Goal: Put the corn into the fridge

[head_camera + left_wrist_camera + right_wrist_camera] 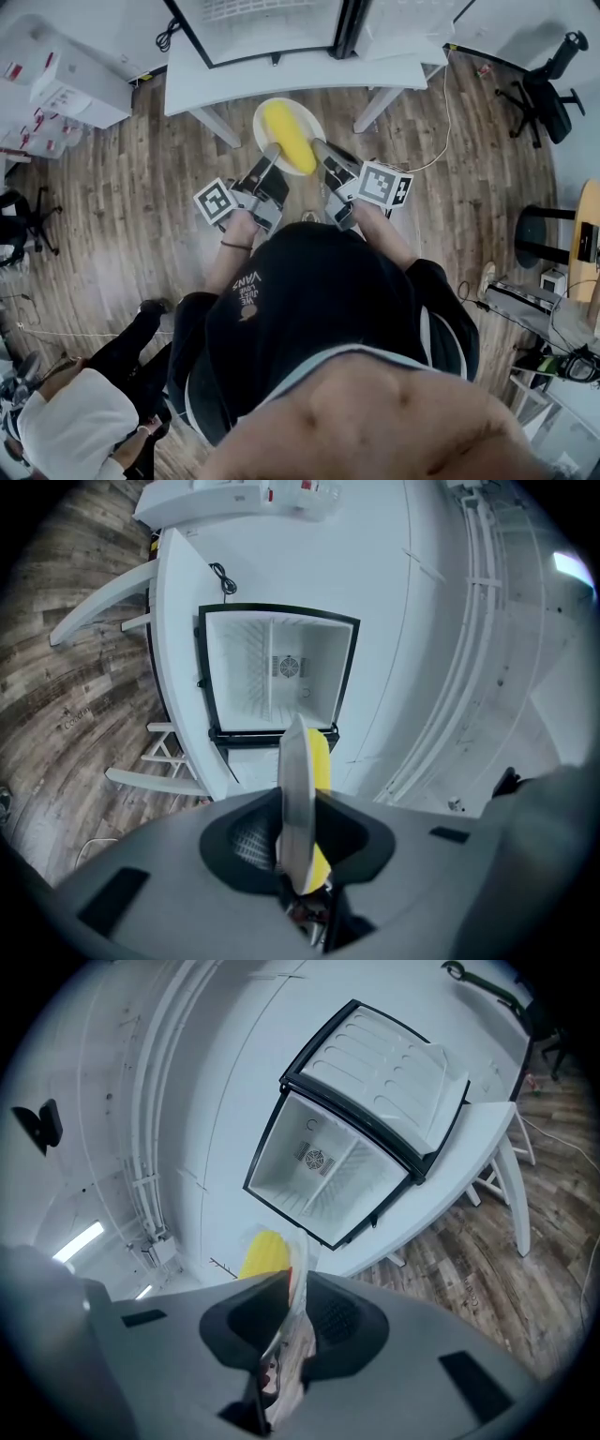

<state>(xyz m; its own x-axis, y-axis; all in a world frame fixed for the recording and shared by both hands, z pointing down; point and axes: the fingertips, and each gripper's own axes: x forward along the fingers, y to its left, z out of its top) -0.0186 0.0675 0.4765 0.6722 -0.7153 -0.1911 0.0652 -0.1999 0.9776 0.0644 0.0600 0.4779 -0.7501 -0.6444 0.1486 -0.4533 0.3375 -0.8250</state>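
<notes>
One corn [289, 137], yellow, is seen lying on one white plate [265, 116] at upper centre of the head view, held above the wooden floor [122, 216] just below the edge of one white tabletop [281, 80]. Two tools are counted. The left tool [272, 156] is clamped on the plate's lower left rim and the right tool [319, 148] on its lower right rim, so the plate is carried between both. In the left gripper view the left tool [300, 836] is seen closed on the plate [296, 789], which stands edge-on at frame centre with the corn [322, 761] showing just right of it. In the right gripper view the right tool [292, 1326] is likewise pressed on the plate edge [298, 1274], with the corn [262, 1252] just left of it. Two marker cubes are counted, one on each tool [216, 202] [386, 185]. One fridge [272, 28] is seen on the tabletop at the top of the head view, door open; its white interior [277, 672] is faced in the left gripper view, and its swung-out door [394, 1063] shows at upper right of the right gripper view. One black office chair [548, 89] is at upper right of the head view, and one second person [75, 412] is at lower left.
</notes>
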